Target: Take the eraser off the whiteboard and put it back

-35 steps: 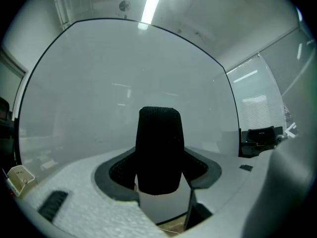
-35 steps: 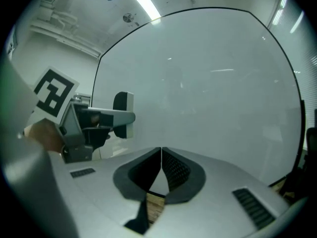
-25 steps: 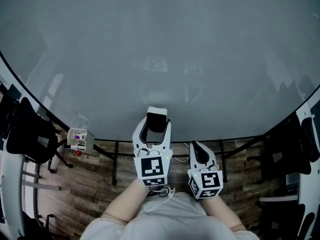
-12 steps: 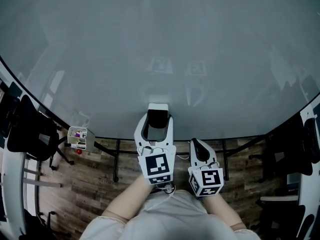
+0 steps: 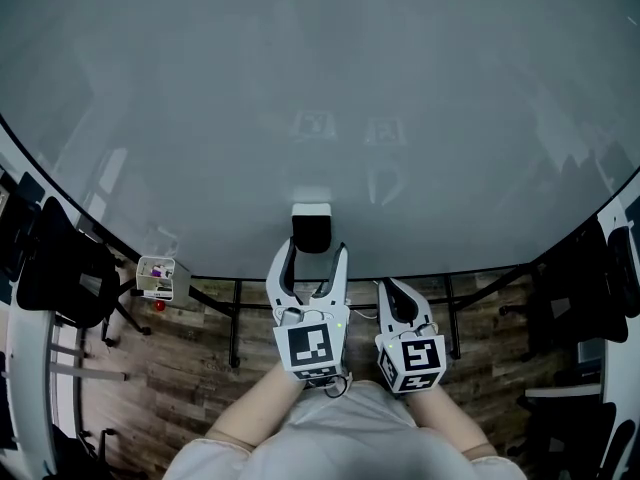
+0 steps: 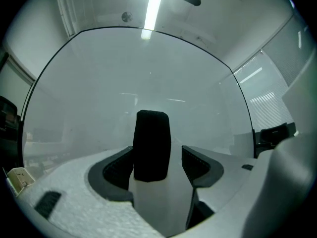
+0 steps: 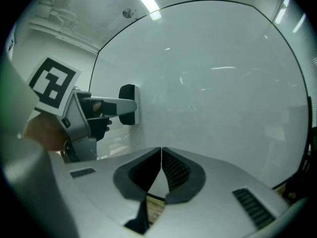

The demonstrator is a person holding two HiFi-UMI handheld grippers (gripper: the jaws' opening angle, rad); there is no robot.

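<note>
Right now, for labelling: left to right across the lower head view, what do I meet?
black chair → small box → left gripper, jaws just opened, eraser between them → right gripper, shut → second black chair

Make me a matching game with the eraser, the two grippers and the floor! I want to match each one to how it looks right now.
Things:
1. eraser
2. left gripper
3. right gripper
4. floor

States:
A. jaws shut, nothing between them
B. brown wooden planks
C. stuck on the whiteboard
D. jaws apart, one on each side of the eraser, not squeezing it

Pairs: 1-C, 2-D, 3-A, 4-B.

The left gripper's jaws have just been opening, with the eraser between them.
</note>
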